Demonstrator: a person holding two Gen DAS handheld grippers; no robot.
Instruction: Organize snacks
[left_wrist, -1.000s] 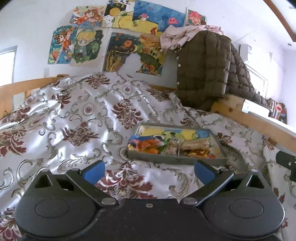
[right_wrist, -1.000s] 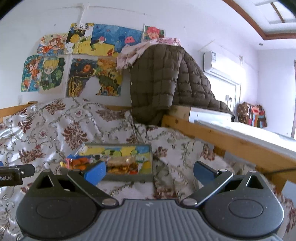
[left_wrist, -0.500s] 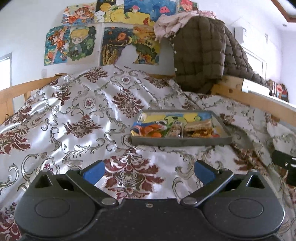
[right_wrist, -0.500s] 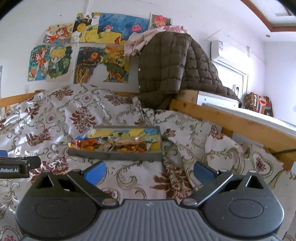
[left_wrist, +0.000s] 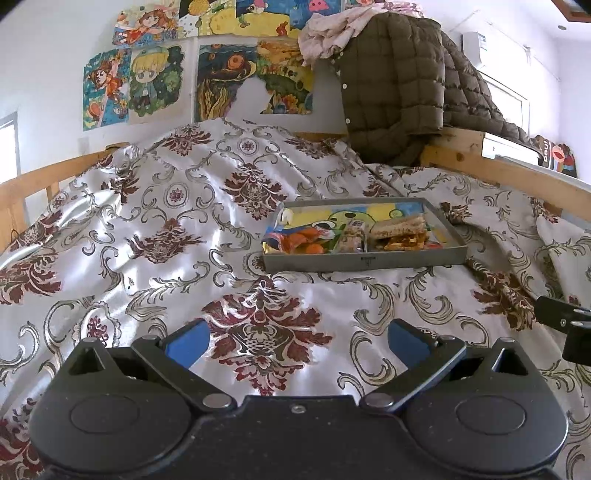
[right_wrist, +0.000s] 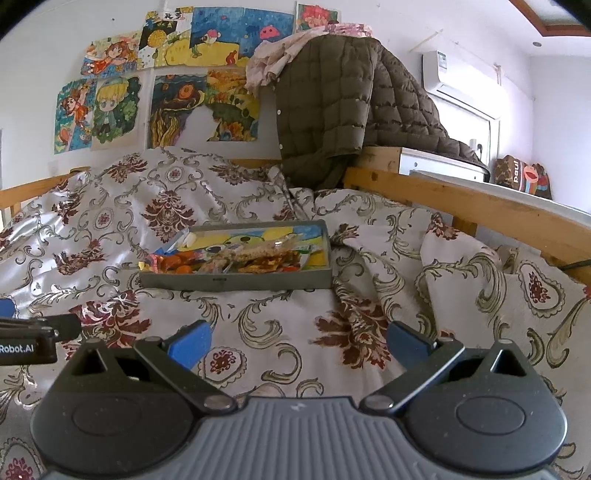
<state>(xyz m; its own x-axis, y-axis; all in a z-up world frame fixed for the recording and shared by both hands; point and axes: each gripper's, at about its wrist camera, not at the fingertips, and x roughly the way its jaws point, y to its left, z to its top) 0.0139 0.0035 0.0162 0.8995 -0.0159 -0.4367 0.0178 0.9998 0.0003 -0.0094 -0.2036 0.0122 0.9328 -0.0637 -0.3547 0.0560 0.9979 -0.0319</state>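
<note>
Ahead of the left gripper (left_wrist: 297, 341), spread wide and empty over the patterned bedspread (left_wrist: 155, 236), a grey tray (left_wrist: 364, 258) of snacks (left_wrist: 347, 236); ahead of the right gripper (right_wrist: 299, 341), likewise spread and empty, the same tray (right_wrist: 236, 282).

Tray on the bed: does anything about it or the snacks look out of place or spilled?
One thing: an orange packet sticks out over the left rim of the tray. Nothing has spilled onto the bedspread.

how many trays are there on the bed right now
1: a shallow grey rectangular tray holding snack packets, resting on the silver floral bedspread ahead of both open tongs. Bedding folds might hide others.
</note>
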